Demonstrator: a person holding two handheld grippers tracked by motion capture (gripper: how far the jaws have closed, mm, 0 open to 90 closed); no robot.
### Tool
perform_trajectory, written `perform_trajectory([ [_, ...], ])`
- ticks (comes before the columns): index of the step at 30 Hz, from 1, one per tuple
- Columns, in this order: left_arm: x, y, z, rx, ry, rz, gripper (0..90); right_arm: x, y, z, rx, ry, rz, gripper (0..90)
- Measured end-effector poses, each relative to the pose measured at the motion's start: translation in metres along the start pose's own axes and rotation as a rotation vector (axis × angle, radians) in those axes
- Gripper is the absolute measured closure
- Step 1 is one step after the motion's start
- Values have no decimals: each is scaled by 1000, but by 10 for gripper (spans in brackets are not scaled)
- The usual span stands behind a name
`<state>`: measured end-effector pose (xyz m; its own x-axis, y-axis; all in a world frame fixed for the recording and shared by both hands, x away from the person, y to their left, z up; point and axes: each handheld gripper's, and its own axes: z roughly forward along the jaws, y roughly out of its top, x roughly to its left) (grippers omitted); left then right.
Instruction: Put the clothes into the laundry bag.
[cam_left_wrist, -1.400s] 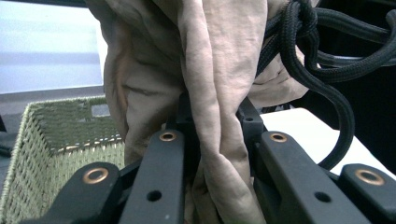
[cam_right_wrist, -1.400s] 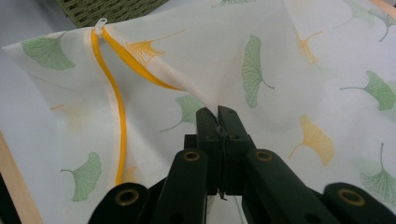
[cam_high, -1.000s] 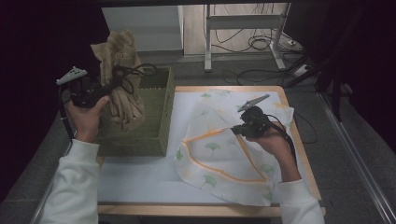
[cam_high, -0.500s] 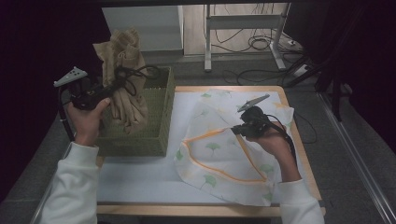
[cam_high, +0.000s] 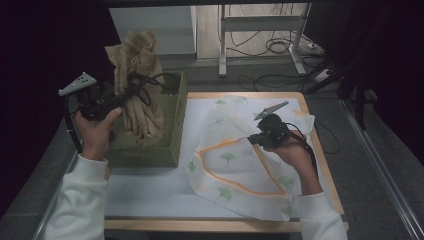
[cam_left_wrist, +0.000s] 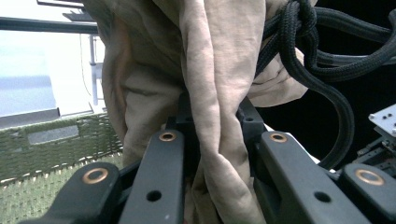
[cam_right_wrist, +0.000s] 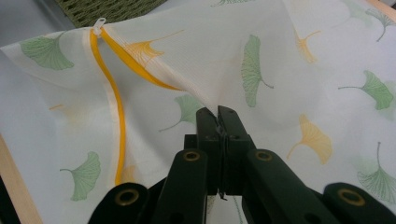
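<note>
Your left gripper (cam_left_wrist: 212, 135) is clamped on the tan cloth (cam_high: 137, 90), lifted above the green basket (cam_high: 172, 135). It is soft, light and limp; grip bunched folds. Right of the basket, your right gripper (cam_right_wrist: 218, 122) pinches the leaf-print bag (cam_right_wrist: 280, 60).

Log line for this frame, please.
left tongs: shut on beige garment, lifted above green basket | right tongs: shut on mesh laundry bag, on table
</note>
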<state>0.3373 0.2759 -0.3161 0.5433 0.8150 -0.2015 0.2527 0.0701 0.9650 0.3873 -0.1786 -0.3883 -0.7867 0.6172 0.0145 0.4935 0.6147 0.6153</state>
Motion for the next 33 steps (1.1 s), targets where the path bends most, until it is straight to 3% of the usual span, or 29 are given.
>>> perform_trajectory([
  [33,-43,-4,-1,6,-163,23,770,0,0,0,3,0,2,876],
])
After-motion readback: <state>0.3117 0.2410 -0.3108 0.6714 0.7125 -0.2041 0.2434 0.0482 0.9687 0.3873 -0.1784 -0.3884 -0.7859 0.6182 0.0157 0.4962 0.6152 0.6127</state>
